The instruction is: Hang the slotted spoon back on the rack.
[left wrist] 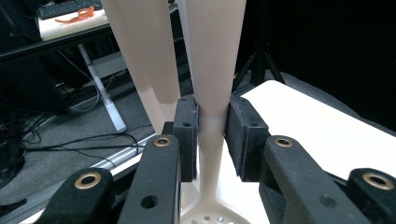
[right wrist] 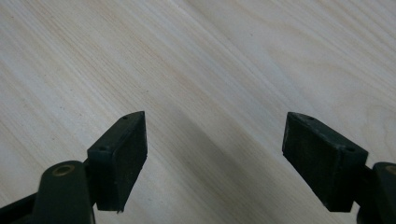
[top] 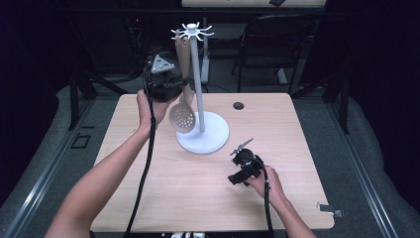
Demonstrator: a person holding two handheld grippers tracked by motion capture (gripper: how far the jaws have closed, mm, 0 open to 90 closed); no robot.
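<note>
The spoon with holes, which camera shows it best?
The high view: there the whole slotted spoon hangs beside the white stand, handle to holed bowl. The left gripper view shows just its handle pinched by the left tool, plus the bowl's top edge. The right gripper view looks at bare table.

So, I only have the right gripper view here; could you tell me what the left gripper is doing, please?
Observer: The left gripper is shut on the handle of a slotted spoon.
Operator: Thank you; is the spoon lying on the table?
Observer: No, it hangs upright beside the white stand, its handle top at the hook ring.
Operator: And where is my right gripper?
Observer: The right gripper rests low over the table, jaws open, nearer the person than the stand's base.
</note>
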